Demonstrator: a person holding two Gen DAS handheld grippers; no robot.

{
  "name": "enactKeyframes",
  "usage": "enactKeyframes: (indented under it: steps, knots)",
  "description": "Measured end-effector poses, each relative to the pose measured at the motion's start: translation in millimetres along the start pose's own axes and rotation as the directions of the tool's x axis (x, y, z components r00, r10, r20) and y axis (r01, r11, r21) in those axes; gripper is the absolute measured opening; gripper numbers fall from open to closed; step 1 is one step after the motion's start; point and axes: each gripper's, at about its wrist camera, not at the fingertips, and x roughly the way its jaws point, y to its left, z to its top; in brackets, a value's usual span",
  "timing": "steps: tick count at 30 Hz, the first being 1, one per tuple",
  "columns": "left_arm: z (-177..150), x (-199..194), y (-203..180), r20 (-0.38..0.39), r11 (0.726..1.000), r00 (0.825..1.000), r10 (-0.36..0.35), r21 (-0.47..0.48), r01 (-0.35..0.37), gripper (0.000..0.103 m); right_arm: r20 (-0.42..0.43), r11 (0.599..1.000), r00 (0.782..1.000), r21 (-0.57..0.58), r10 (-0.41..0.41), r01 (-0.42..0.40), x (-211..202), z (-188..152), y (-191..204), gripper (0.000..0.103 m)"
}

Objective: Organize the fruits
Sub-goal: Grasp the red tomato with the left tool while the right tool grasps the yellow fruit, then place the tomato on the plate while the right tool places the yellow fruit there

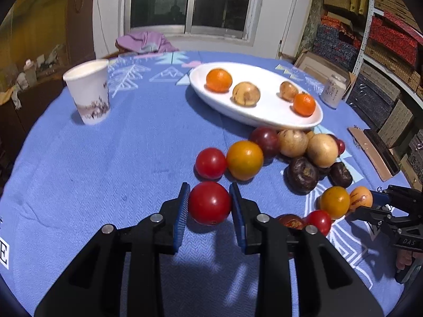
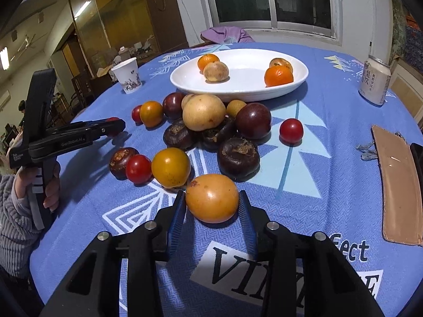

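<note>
On the blue tablecloth (image 1: pixel 105 163), short of the white plate (image 1: pixel 264 117), the left gripper (image 1: pixel 210 203) is closed tight on a red tomato (image 1: pixel 209 203), while the right gripper (image 2: pixel 212 202) has its pads against an orange fruit (image 2: pixel 212 198), both still resting on the cloth. Round, smooth skins could squirt out on lifting, or a hard squeeze could bruise them; a careless swing might scatter the fruit pile (image 2: pixel 203 121).
</note>
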Motion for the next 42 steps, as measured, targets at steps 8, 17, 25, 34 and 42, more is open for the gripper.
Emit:
enactKeyframes:
  steps: [8, 17, 25, 34, 42]
  knots:
    - [46, -23, -4, 0.102, 0.998, 0.994, -0.043, -0.036, 0.046, 0.030, 0.143, 0.999, 0.990, 0.043, -0.019, 0.013, -32, 46, -17, 0.041]
    - [116, 40, -34, 0.056, 0.998, 0.997, -0.059, -0.014, 0.060, 0.030, 0.105, 0.998, 0.994, 0.064, -0.034, 0.027, 20, 146, -30, 0.041]
    - [132, 101, -33, -0.024, 0.999, 0.999, -0.048, -0.018, 0.048, 0.030, 0.007, 0.998, 0.999, 0.047, -0.048, 0.048, 85, 152, -26, 0.041]
    - [128, 122, -24, -0.040, 0.997, 0.998, -0.054, -0.048, 0.052, 0.040, -0.031, 0.997, 0.998, 0.050, -0.061, 0.063, 101, 148, -33, 0.041]
    - [131, 97, -20, 0.005, 0.996, 0.999, -0.046, -0.072, 0.047, 0.060, 0.030, 0.994, 0.999, 0.106, -0.040, 0.036, 76, 149, -42, 0.052]
